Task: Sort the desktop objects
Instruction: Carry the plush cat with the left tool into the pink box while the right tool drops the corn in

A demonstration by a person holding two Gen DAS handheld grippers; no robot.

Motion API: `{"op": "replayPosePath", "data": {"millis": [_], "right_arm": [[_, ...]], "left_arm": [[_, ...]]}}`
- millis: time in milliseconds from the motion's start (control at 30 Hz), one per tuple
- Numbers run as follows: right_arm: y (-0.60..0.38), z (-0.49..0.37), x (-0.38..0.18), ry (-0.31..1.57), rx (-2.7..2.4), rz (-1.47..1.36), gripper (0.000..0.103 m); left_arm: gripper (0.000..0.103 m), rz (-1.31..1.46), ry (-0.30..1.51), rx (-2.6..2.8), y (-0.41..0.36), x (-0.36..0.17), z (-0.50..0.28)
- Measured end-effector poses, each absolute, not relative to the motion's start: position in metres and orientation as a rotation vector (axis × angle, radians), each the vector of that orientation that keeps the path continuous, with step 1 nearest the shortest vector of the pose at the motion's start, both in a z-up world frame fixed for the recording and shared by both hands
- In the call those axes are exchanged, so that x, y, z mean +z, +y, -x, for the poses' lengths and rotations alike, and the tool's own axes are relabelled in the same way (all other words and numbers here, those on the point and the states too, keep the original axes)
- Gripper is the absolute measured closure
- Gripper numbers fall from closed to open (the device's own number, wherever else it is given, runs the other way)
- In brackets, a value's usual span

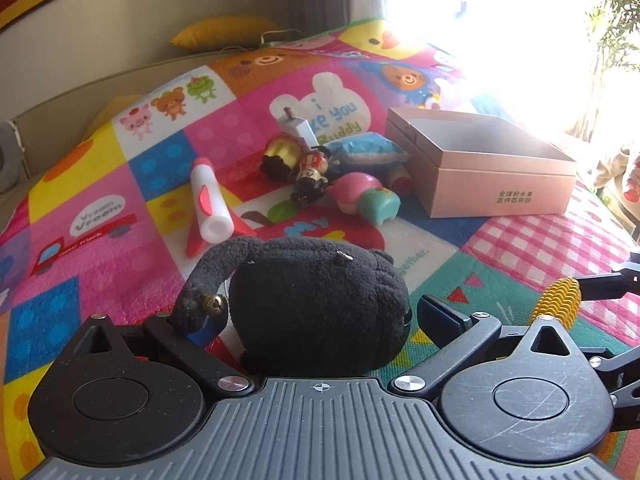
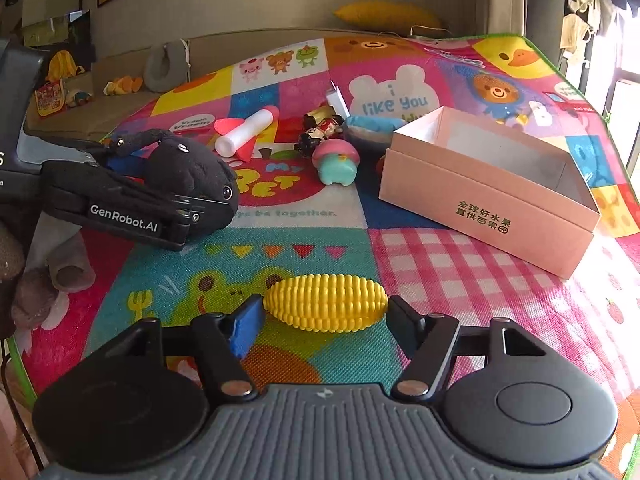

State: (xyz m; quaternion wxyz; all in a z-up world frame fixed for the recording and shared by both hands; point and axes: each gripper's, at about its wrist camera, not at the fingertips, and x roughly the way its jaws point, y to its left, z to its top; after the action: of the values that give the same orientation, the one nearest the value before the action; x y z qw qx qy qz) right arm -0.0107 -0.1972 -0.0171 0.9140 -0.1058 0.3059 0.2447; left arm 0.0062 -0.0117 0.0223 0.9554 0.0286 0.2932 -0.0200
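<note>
A black plush toy sits on the colourful play mat between the fingers of my left gripper. Its tail drapes over the left finger, and a strip of mat shows between that pad and the body, so the jaws are open around it. From the right wrist view, the left gripper brackets the plush. My right gripper has both pads against the ends of a yellow toy corn, which lies crosswise low over the mat. The corn also shows at the left wrist view's right edge.
An open pink cardboard box stands to the right, beyond the corn. Behind lie a white rocket toy, small figurines, a pink-and-green toy and a blue pouch. A sleeve is at the left.
</note>
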Motion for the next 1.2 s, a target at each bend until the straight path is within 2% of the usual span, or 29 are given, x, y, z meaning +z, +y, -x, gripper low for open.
{"op": "replayPosePath", "data": {"millis": [33,67,467,633,800,1000,1133,1200], "right_arm": [[-0.199,0.012,-0.016,0.629,0.5,0.219,0.036],[-0.201,0.014,-0.015,0.628,0.494,0.22,0.036],[-0.238,0.043,0.007,0.583,0.407,0.243,0.036],[-0.26,0.061,0.036,0.5,0.356,0.248,0.036],[-0.278,0.064,0.088,0.319,0.264,0.257,0.036],[-0.298,-0.003,0.147,0.251,0.243,0.148,0.036],[-0.292,-0.079,0.16,0.28,0.224,0.124,0.036],[-0.289,-0.121,0.158,0.323,0.194,0.088,0.036]], "left_arm": [[0.002,-0.061,0.594,-0.04,-0.012,0.022,-0.006],[0.012,-0.067,0.594,-0.04,-0.012,0.022,-0.005],[0.012,-0.16,0.593,-0.252,-0.056,0.041,0.032],[0.012,-0.183,0.506,-0.351,-0.087,0.078,0.037],[0.012,-0.244,0.351,-0.372,-0.113,0.124,0.013],[0.012,-0.25,0.275,-0.384,-0.135,0.13,-0.047],[0.008,-0.235,0.213,-0.371,-0.147,0.123,-0.112],[0.008,-0.203,0.252,-0.371,-0.145,0.113,-0.145]]}}
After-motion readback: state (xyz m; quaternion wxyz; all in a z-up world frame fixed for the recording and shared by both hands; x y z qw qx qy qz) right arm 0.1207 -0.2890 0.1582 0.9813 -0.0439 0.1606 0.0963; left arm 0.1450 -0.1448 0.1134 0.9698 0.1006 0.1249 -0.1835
